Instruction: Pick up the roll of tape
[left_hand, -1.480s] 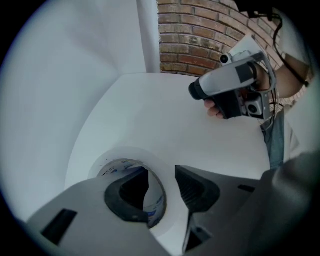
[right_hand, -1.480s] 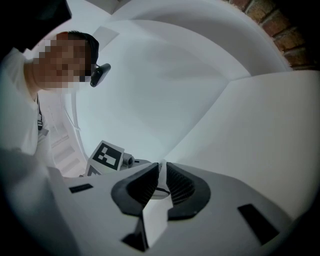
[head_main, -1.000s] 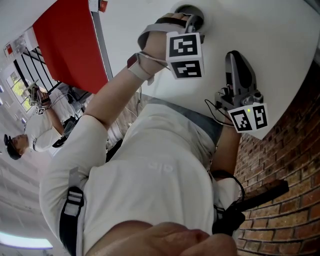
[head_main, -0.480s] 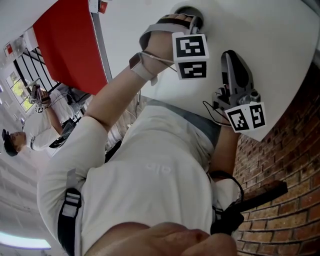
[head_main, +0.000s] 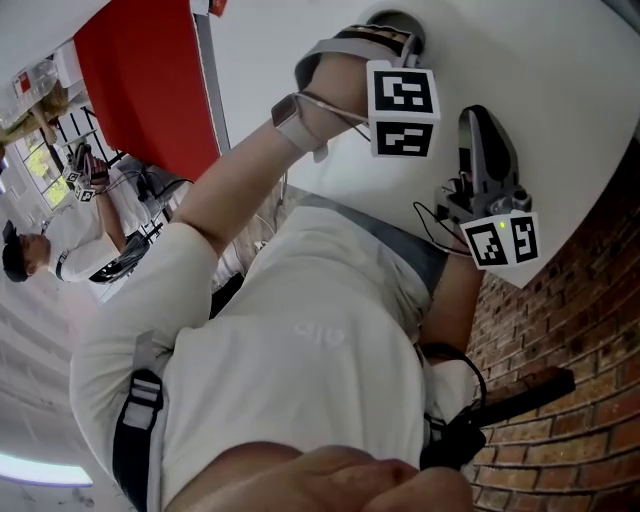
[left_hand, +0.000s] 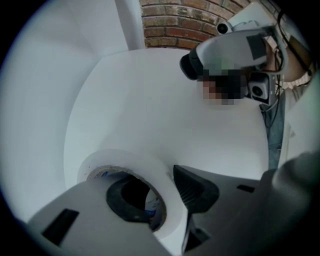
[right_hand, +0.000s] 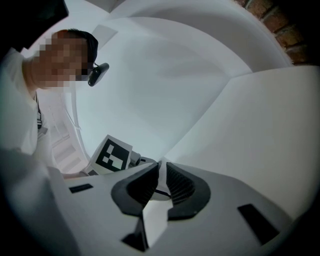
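1. Roll of tape (left_hand: 131, 159): white, lying flat on the white surface (left_hand: 165, 100), directly under my left tool.
2. Left tool (left_hand: 162, 192): pointing down, jaws wide and closing. One pad sits inside the roll's core and the other just outside its wall. I see no firm pinch on the wall.
3. Right tool (right_hand: 161, 187): jaws narrow, nearly together, empty. I hold it level over the surface, apart from the roll.
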